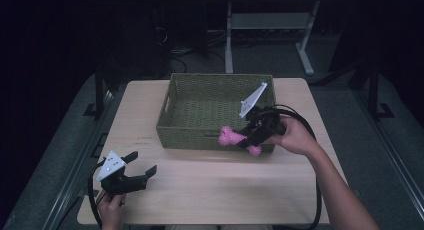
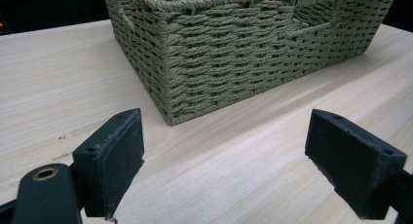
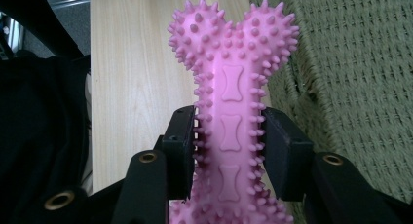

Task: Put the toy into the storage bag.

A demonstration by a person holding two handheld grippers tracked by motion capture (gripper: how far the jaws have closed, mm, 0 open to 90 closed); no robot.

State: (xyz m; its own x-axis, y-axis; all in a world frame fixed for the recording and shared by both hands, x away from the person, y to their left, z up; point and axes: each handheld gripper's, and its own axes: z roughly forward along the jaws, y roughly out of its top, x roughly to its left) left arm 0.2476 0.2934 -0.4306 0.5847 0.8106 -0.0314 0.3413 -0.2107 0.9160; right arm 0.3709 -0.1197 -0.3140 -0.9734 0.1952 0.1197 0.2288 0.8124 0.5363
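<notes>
A pink spiky bone-shaped toy [image 1: 233, 138] [image 3: 230, 107] hangs at the near right wall of the green woven basket [image 1: 190, 136] [image 2: 234, 63] [image 3: 360, 87]. My right gripper [image 1: 246, 140] [image 3: 229, 151] is shut on the toy's shaft, both pads pressed on it. The toy's knobbed end points left, just above the basket's front rim. My left gripper [image 1: 141, 164] [image 2: 224, 160] rests near the table's front left corner, open with nothing between its fingers, facing the basket's corner.
The light wooden table [image 1: 225, 190] carries the basket at its far middle. Black cables [image 1: 310, 135] trail from the right gripper along the arm. A white desk frame [image 1: 270, 30] stands on the dark floor behind the table.
</notes>
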